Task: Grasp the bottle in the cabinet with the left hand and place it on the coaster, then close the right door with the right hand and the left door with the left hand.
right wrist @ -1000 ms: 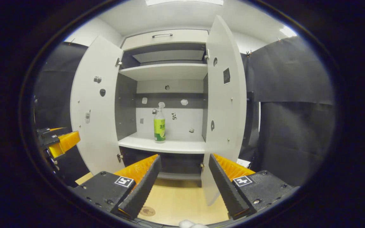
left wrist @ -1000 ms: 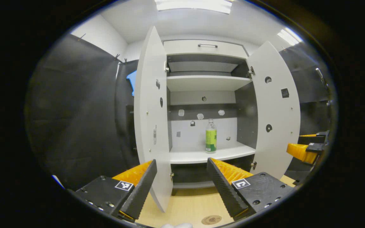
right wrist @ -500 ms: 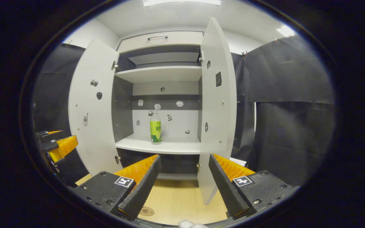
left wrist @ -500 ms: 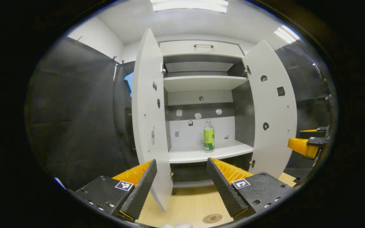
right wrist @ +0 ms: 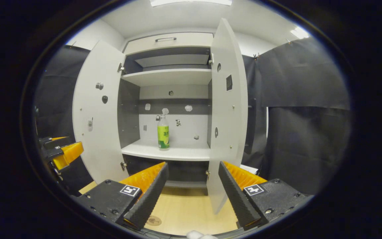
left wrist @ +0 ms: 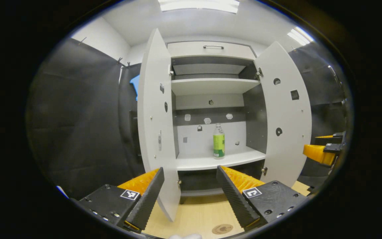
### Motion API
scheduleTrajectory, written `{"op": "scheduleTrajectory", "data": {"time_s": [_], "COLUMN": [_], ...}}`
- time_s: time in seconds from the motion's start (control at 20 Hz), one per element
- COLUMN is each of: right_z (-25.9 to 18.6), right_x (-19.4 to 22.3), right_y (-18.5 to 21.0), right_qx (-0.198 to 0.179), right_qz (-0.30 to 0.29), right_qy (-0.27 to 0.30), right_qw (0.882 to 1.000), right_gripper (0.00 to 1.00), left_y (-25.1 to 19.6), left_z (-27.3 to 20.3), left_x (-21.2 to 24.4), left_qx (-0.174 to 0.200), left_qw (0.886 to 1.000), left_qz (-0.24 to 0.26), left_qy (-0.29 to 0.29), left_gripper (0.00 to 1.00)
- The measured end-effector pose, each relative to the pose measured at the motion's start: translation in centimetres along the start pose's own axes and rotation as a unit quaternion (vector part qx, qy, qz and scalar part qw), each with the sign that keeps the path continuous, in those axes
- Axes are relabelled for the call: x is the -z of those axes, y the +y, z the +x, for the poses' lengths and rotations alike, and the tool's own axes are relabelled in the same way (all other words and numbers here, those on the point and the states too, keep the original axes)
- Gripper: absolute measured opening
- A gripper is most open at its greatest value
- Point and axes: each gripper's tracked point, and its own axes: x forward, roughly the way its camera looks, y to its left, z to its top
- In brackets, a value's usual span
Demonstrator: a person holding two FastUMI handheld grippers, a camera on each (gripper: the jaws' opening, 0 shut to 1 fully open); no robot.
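Dark-draped booth, white cabinet with both doors swung wide.

Bottle upright on lower shelf, alone, well back from the edge, between left door and right door. Coaster flat on pale worktop below, near the front. Left hand-held gripper spread wide, holding nothing, short of the cabinet. Right hand-held gripper likewise spread and empty, right door's edge between its fingers in the right gripper view, touching neither.
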Motion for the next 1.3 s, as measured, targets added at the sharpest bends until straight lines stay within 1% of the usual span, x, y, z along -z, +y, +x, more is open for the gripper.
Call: {"op": "scheduleTrajectory", "data": {"time_s": [0.05,0.15,0.35,0.45,0.6,0.65,0.85,1.0,1.15,1.3], "right_z": [0.2,0.4,1.3,1.6,2.2,2.4,3.3,3.8,4.1,4.2], "right_x": [-0.1,-0.2,-1.4,-2.1,-3.0,-3.2,-3.7,-3.2,-2.5,-2.1], "right_y": [0.0,0.0,-0.2,0.1,0.1,0.3,1.4,2.3,3.1,2.6], "right_qx": [0.0,-0.004,-0.003,-0.007,-0.002,-0.003,-0.008,-0.014,-0.024,-0.016], "right_qz": [0.001,0.004,-0.001,-0.003,-0.017,-0.016,-0.018,-0.02,-0.011,-0.013], "right_qy": [0.001,0.006,0.006,0.006,0.006,0.01,0.017,0.026,0.046,0.052], "right_qw": [1.0,1.0,1.0,1.0,1.0,1.0,1.0,0.999,0.999,0.998], "right_gripper": [0.98,0.99,0.98,0.98,0.99,0.98,0.99,0.99,0.99,0.99], "left_y": [-0.2,-0.8,-2.7,-3.4,-4.8,-5.2,-7.3,-8.3,-10.2,-12.0], "left_z": [0.8,2.8,8.0,11.4,16.5,18.3,24.9,29.1,32.8,35.9], "left_x": [0.2,0.0,-0.7,-1.5,-2.5,-2.6,-3.3,-3.3,-3.4,-2.2], "left_qx": [0.001,0.006,0.021,0.023,0.025,0.028,0.04,0.036,0.04,0.043], "left_qw": [1.0,1.0,1.0,1.0,0.999,0.999,0.999,0.999,0.999,0.999], "left_qz": [0.002,0.001,-0.008,-0.006,-0.002,-0.004,-0.017,-0.013,-0.02,-0.027], "left_qy": [0.002,0.001,-0.007,-0.019,-0.032,-0.03,-0.032,-0.024,-0.027,-0.016], "left_gripper": [0.96,0.97,0.97,0.97,0.97,0.97,0.97,0.98,0.97,0.97]}}
